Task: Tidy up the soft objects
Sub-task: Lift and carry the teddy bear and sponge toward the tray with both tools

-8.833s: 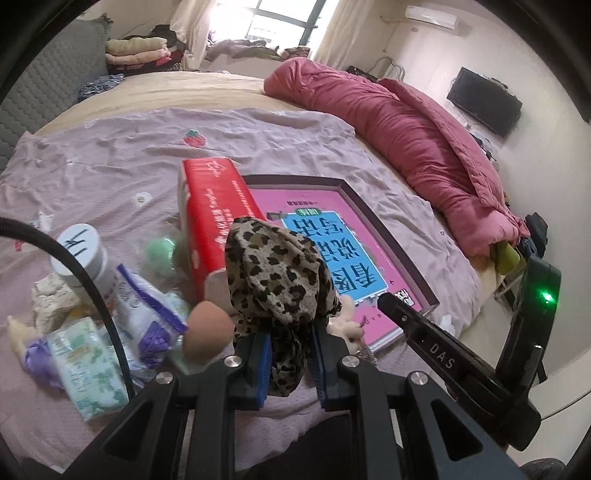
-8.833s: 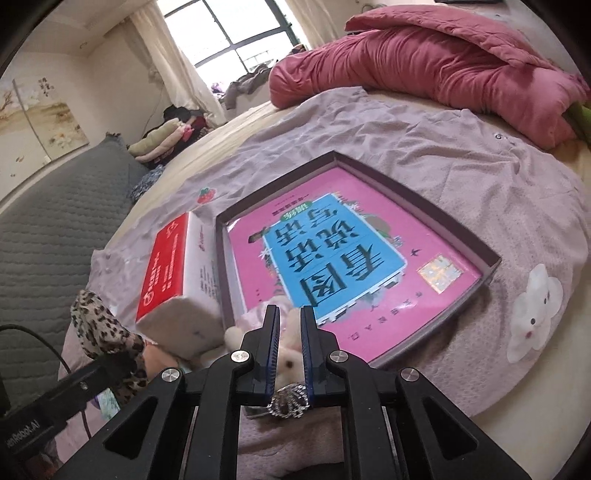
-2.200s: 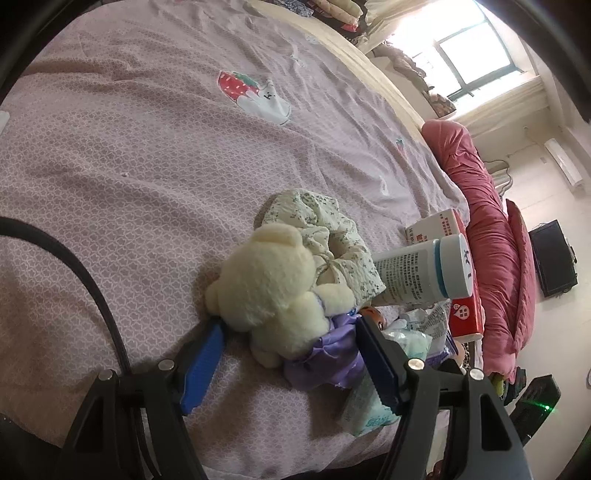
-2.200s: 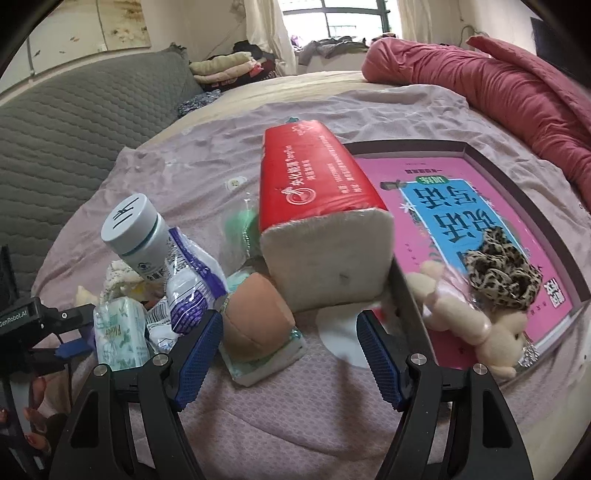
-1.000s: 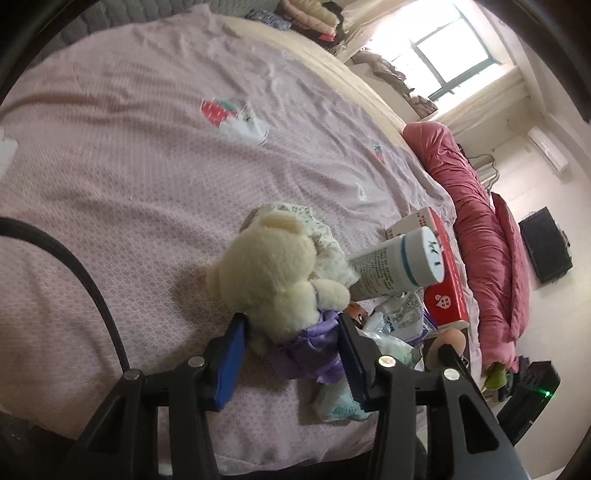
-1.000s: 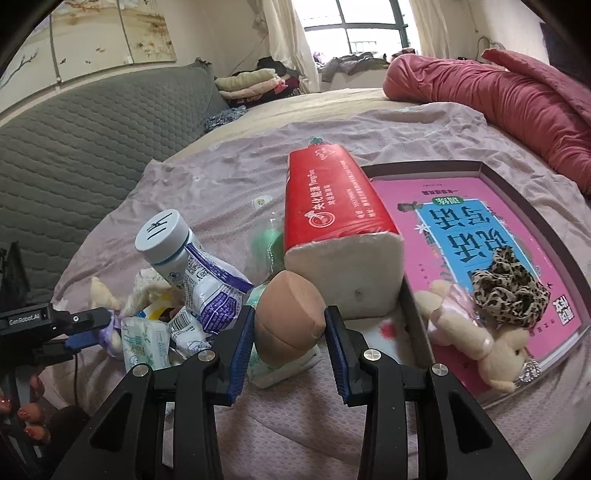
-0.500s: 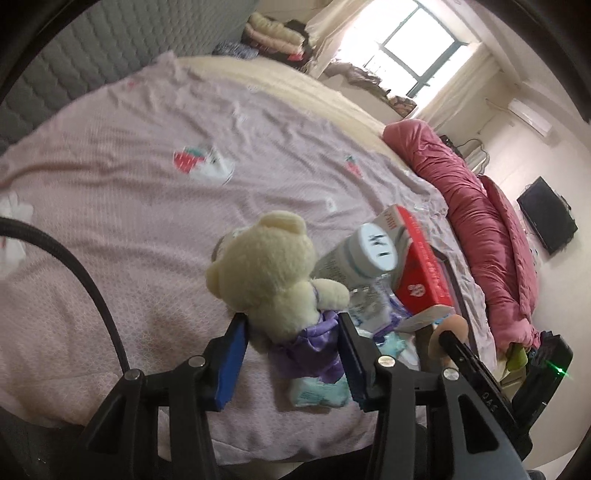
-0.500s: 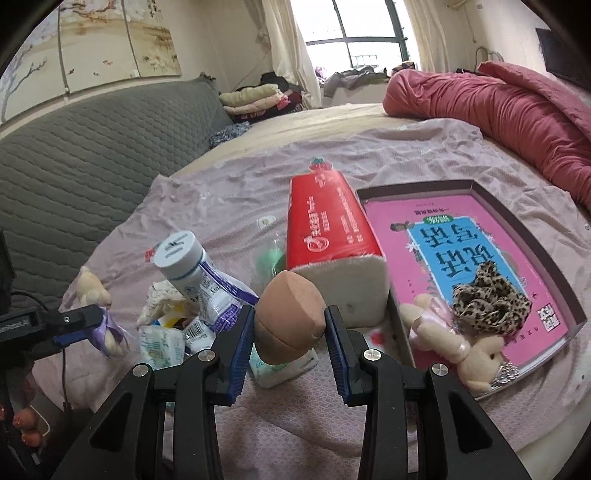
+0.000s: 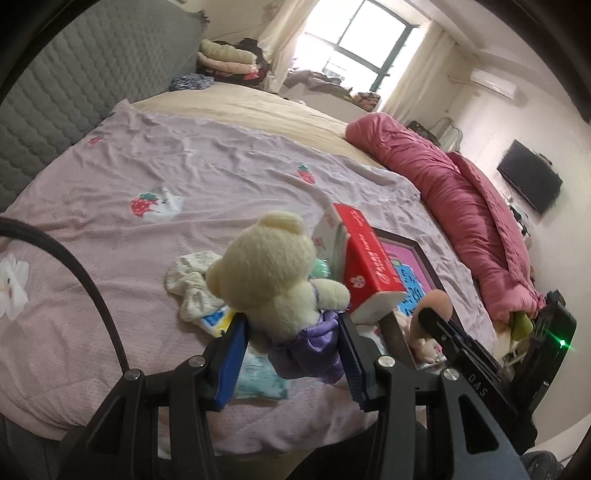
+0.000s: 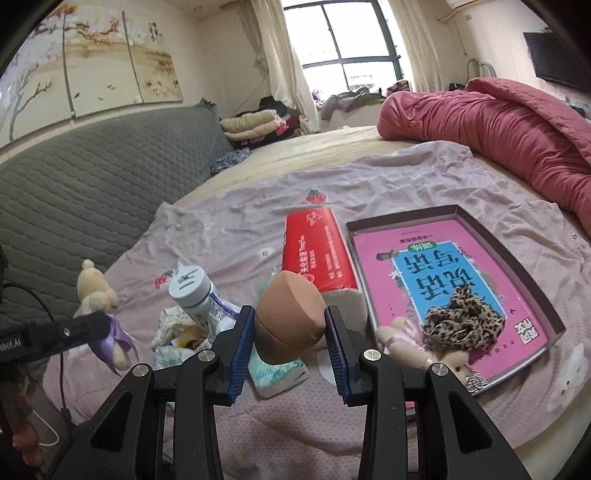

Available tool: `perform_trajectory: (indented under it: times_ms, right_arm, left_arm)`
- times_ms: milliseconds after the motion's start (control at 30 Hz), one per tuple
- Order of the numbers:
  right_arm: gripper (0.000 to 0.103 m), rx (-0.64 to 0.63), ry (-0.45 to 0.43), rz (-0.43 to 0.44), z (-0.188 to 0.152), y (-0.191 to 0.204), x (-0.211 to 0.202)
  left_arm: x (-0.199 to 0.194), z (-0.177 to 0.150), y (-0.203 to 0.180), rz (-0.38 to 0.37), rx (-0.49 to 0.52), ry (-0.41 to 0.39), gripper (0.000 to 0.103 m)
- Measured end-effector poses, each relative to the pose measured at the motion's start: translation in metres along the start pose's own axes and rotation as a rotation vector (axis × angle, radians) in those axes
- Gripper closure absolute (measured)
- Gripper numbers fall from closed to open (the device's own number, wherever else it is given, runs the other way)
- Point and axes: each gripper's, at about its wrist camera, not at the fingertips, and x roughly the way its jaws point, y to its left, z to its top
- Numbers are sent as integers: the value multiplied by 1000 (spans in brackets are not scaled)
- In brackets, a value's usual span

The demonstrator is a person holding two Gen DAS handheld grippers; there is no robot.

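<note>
Overhead, lilac bedsheet [image 9: 221, 177], window [image 10: 347, 33]; left fingers [image 9: 236, 347] clamp teddy bear [image 9: 273, 273]; right fingers [image 10: 334, 343] clamp sponge [image 10: 288, 317]

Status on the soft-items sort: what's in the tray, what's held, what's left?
Done: leopard scrunchie and pink plush lie in the tray. In hand: left claw shut on the cream bear; right claw shut on the sponge, both off the bed. Left: floral cloth beside the bottle and tissue packs.

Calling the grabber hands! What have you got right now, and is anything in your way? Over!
Left gripper shut on cream plush bear in purple dress. Right gripper shut on tan egg-shaped makeup sponge. Both lifted off bed. Red tissue pack stands beside pink tray.
</note>
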Motion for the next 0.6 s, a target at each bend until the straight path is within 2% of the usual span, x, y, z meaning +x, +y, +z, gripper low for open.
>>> perform_trajectory:
  times_ms: [367, 600]
  right_arm:
    - [64, 52, -106, -41, 11, -31, -36]
    - [64, 98, -179, -117, 18, -59, -61]
  left_arm:
    - [5, -6, -65, -38, 107, 14, 55]
    - [13, -6, -111, -71, 174, 24, 55]
